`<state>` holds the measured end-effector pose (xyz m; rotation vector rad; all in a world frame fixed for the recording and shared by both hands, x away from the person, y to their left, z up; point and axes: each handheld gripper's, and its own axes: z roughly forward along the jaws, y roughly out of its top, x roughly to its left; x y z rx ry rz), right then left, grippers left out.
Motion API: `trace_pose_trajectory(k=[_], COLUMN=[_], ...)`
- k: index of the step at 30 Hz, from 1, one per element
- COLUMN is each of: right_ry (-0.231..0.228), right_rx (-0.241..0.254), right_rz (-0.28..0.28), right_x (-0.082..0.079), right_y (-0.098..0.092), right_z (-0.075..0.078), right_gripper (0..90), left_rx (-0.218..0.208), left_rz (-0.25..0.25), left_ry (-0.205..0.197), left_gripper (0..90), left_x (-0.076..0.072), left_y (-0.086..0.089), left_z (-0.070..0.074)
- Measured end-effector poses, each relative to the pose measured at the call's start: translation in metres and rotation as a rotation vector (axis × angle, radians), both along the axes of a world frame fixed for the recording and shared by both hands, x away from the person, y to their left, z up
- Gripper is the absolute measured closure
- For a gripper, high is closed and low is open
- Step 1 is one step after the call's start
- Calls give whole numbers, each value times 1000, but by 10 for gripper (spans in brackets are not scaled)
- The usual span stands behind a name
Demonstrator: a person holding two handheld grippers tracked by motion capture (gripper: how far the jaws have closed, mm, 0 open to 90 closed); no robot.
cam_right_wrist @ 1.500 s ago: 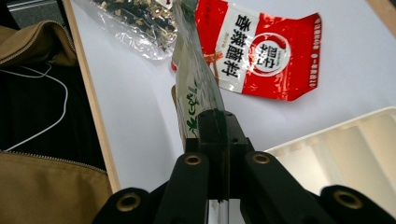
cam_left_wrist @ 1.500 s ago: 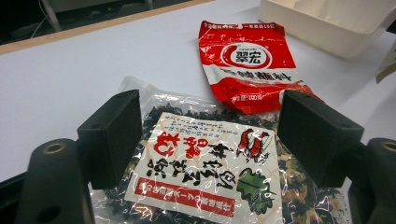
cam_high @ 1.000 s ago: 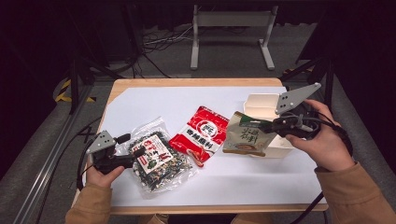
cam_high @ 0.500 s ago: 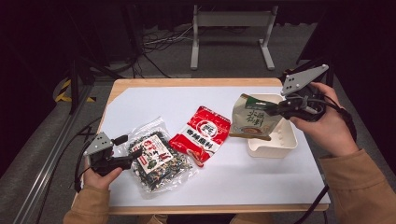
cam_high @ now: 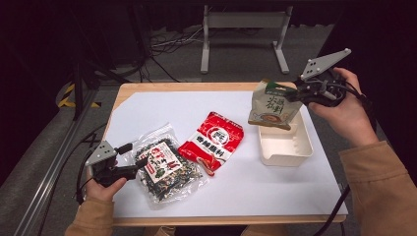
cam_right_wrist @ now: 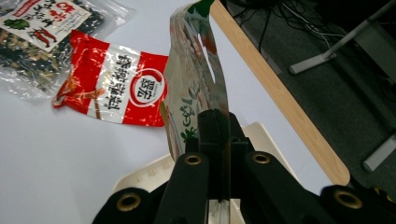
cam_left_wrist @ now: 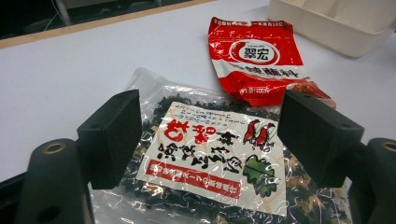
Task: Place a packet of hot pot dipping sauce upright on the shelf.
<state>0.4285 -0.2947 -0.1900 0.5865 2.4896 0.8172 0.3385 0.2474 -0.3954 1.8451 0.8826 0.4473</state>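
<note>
- The right tongs (cam_high: 301, 92) are clamped on the edge of the green-and-cream packet (cam_high: 271, 104), which hangs above the white tray (cam_high: 285, 147), its lower end over the tray's far part.
- The left tongs (cam_high: 139, 164) stand wide, one jaw on each side of the clear seaweed bag (cam_high: 164, 169), well left of the tray.
- The red packet (cam_high: 212, 141) lies flat on the table (cam_high: 162, 105) between the bag and the tray.

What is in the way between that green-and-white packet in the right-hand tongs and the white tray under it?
Nothing visible. The right tongs hold the green-and-white packet pinched by its edge, hanging above the white tray, whose inside looks bare. The red packet and the seaweed bag lie on the table off to the side.
</note>
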Motion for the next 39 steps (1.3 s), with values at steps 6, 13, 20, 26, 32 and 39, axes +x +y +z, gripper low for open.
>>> trace_pose_trajectory(k=[6, 13, 20, 26, 32, 39], right_ry=[-11, -62, -89, -108, -122, -119], right_rx=[4, 20, -6, -22, -44, -49], right_rz=[-34, -55, -81, -87, -83, -70], right_x=[15, 28, 46, 61, 73, 86], right_y=[-7, -18, -24, -28, -31, -39], right_z=[3, 1, 1, -3, -10, -20], right_gripper=[895, 895, 895, 895, 895, 895], left_rx=[1, 3, 5, -4, -2, -2], left_rz=[-1, 3, 17, 33, 46, 62], left_ry=[3, 6, 4, 6, 6, 11], left_gripper=[228, 228, 227, 227, 227, 226], left_x=[1, -1, -5, -10, -14, -19], left_y=[-1, 1, 3, 9, 12, 16], left_z=[0, -1, -2, -2, -3, -4])
